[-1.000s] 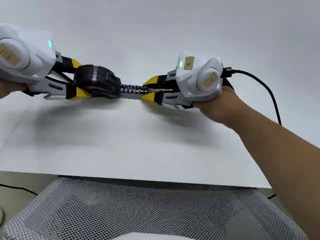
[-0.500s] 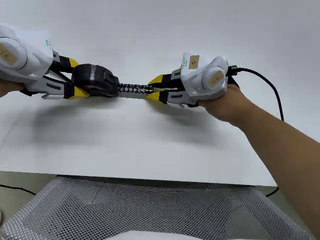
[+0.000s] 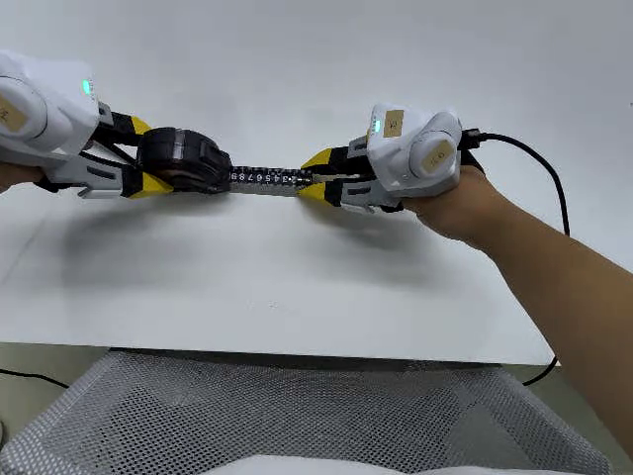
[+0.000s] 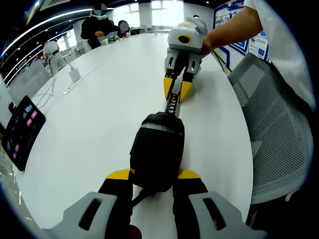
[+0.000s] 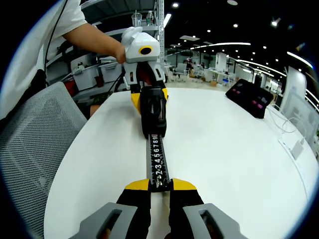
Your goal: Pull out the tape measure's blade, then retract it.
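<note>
**Step in hand.** You appear to be in the pull-out stage. The tape measure [image 3: 188, 160] is held off the white table [image 3: 297, 297], at about 9 o'clock in the head view. The left gripper [image 4: 154, 174] has its jaws closed on the two sides of the black case. The blade [image 5: 157, 159] runs out of the case toward 3 o'clock. The right gripper [image 3: 316, 176] has its jaws pinched on the blade's free end. Only a short length is out, with printed numerals up to about nine readable, so the extension looks barely begun.

**Next move.** Draw the right gripper straight toward 3 o'clock along the blade's own line and hold the case fixed. A sideways pull could twist or kink the blade. For the retraction, walk the end back toward 9 o'clock under grip; do not let it snap in.

**Not verifiable.**
- The end hook is buried between the right jaws.
- I cannot make out a lock or brake on the case.
- Your left hand is cut off at the 9 o'clock edge of the head view.
</note>
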`<state>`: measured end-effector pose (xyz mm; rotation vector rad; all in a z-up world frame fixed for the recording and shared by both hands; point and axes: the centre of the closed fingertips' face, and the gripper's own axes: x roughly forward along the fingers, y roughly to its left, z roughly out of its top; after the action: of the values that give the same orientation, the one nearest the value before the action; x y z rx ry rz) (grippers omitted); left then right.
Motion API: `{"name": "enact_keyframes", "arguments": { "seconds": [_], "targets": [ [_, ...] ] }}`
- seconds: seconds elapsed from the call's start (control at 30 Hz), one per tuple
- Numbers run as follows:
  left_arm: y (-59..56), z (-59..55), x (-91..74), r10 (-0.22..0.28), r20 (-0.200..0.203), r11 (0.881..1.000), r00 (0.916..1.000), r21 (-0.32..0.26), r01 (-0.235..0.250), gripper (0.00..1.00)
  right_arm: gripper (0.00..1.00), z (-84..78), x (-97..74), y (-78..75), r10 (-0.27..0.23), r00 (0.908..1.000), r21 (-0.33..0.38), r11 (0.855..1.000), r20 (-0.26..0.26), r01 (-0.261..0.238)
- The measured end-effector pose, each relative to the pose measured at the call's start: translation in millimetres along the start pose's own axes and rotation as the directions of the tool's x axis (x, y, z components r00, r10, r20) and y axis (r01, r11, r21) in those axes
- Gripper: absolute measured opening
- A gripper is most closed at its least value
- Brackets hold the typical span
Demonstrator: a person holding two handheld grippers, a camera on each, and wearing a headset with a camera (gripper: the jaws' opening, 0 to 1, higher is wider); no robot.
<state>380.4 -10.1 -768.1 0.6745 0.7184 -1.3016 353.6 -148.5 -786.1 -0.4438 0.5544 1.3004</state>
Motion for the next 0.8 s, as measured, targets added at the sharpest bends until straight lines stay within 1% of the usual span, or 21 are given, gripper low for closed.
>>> {"name": "enact_keyframes", "arguments": {
  "seconds": [0.13, 0.3, 0.47, 0.8],
  "targets": [
    [0.0, 0.4, 0.1, 0.0, 0.001, 1.0, 1.0, 0.0, 0.0, 0.25, 0.09, -5.3, -6.4, -0.7, -0.01, 0.9999, -0.006, 1.0, -0.011, 0.01],
    [0.1, 0.6, 0.2, 0.002, 0.002, 1.0, 1.0, -0.001, -0.002, 0.25, 0.09, -9.8, -11.2, -1.6, -0.015, 0.9998, 0.003, 1.0, -0.016, 0.015],
    [0.0, 0.3, 0.3, 0.002, 0.002, 1.0, 1.0, -0.003, -0.002, 0.25, 0.09, -15.0, -13.9, -4.3, -0.02, 0.9994, -0.001, 1.0, -0.028, 0.02],
    [0.1, 0.0, 0.3, 0.006, 0.004, 1.0, 1.0, -0.009, -0.006, 0.25, 0.09, -19.9, -19.0, -7.2, -0.027, 0.9988, -0.002, 1.0, -0.04, 0.027]
  ]
}}
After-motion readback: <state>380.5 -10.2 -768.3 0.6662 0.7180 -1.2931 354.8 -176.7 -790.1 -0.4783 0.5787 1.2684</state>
